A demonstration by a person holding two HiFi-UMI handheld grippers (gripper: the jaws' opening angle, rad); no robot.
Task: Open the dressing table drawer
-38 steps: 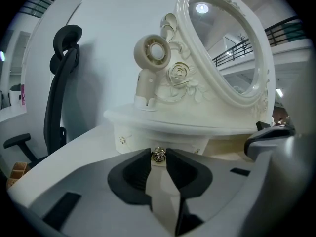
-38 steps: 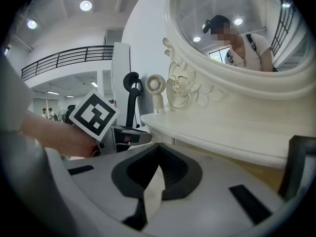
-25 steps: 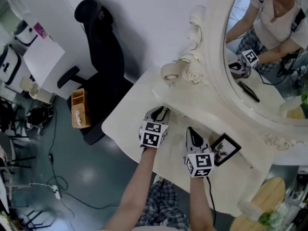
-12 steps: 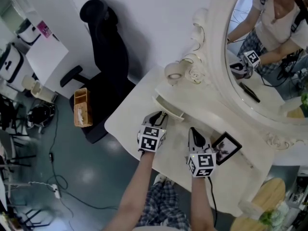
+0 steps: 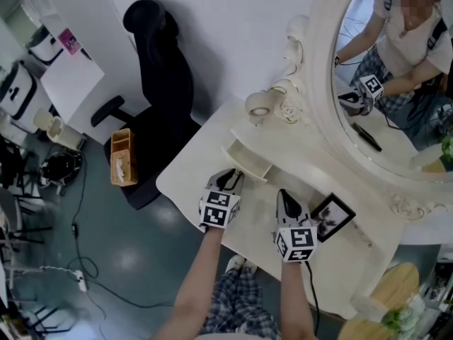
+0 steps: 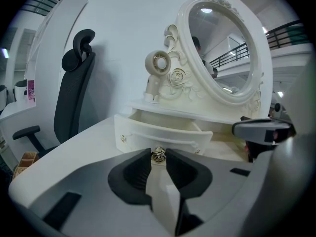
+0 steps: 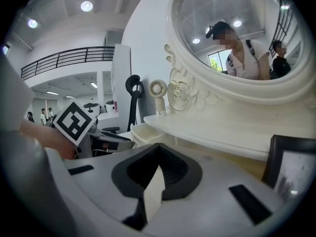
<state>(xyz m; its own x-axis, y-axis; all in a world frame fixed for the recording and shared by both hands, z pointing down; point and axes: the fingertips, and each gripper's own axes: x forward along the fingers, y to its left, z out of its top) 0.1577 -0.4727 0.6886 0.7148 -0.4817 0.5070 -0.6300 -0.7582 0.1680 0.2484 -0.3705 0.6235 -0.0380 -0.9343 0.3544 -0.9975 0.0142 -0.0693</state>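
Note:
The cream drawer (image 5: 249, 163) stands pulled partway out from under the mirror shelf of the white dressing table (image 5: 187, 170). In the left gripper view its curved front (image 6: 163, 136) shows the hollow inside behind it. My left gripper (image 6: 158, 157) is shut on the small brass knob (image 6: 158, 155) at the middle of that front; from the head view it (image 5: 230, 179) sits just before the drawer. To its right, my right gripper (image 5: 284, 198) rests low over the tabletop, shut and empty, its jaws (image 7: 157, 168) meeting at the tip.
A black office chair (image 5: 159, 98) stands left of the table. A small white fan (image 5: 258, 107) sits on the shelf by the oval mirror (image 5: 396, 105). A black picture frame (image 5: 329, 218) lies right of my right gripper. A wooden box (image 5: 119, 160) is on the floor.
My left gripper has drawn back toward the table's near edge with the knob in it, and the drawer has slid further out. The right gripper has stayed put.

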